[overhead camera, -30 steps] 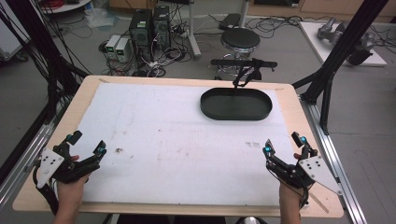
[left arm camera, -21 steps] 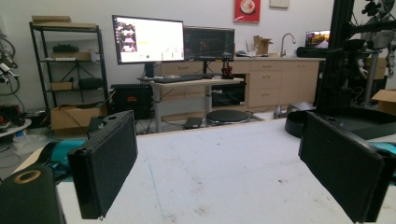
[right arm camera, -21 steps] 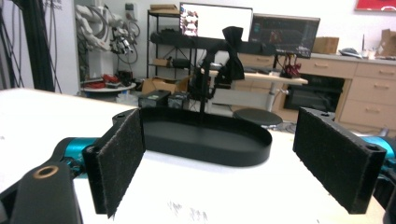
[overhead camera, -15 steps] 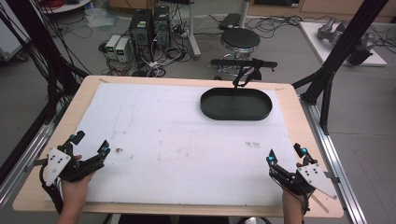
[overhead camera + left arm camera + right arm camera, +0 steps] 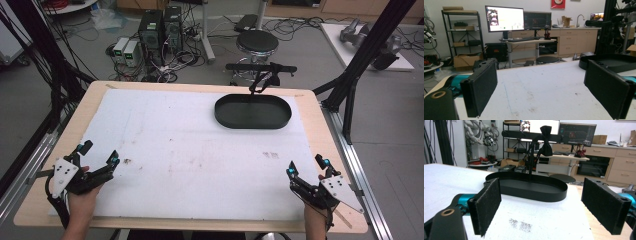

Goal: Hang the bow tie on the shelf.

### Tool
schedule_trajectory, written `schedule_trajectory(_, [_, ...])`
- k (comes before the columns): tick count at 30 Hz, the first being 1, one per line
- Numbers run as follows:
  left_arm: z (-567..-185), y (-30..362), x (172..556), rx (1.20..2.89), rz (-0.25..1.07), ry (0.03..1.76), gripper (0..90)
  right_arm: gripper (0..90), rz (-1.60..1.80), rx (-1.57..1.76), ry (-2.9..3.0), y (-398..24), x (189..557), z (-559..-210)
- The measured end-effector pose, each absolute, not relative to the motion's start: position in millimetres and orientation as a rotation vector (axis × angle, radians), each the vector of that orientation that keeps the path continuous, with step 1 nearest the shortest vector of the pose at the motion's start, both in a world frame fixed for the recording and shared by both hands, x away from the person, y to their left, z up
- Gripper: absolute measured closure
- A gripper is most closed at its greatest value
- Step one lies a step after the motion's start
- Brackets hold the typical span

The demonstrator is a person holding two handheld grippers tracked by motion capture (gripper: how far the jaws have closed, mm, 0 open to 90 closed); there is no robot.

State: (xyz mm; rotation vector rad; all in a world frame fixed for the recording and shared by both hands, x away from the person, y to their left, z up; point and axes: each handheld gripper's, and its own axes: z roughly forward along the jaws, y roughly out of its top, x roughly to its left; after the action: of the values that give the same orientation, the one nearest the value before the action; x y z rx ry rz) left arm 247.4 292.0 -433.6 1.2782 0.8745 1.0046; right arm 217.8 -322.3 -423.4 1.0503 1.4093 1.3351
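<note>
My left gripper [image 5: 100, 153] rests low over the white mat [image 5: 190, 150] near the front left corner, open with nothing between its jaws. In the left gripper view the left gripper [image 5: 544, 90] looks across the bare mat. My right gripper [image 5: 307, 165] sits near the front right corner, also open and empty. The right gripper [image 5: 544, 205] points at a black oval tray [image 5: 529, 191] farther along the mat. That tray [image 5: 253, 123] lies at the back right and looks empty.
A black stand [image 5: 260, 75] with a dark bow-shaped piece [image 5: 546, 130] rises just behind the tray. Grey smudges [image 5: 270, 155] mark the mat ahead of the right gripper. Dark frame poles [image 5: 360, 65] flank the wooden table [image 5: 310, 100]; a stool [image 5: 256, 42] stands beyond.
The right gripper has drawn back toward the front edge and sunk a little. The left gripper has hardly moved. Both stay open.
</note>
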Motion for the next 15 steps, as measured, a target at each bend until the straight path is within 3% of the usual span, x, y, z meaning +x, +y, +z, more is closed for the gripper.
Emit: schedule_trajectory(15, [-432.6, 292.3, 246.2, 1.278, 1.009, 0.871, 11.9, 15.3, 1.343, 1.050, 1.416, -322.0, 218.2, -423.8])
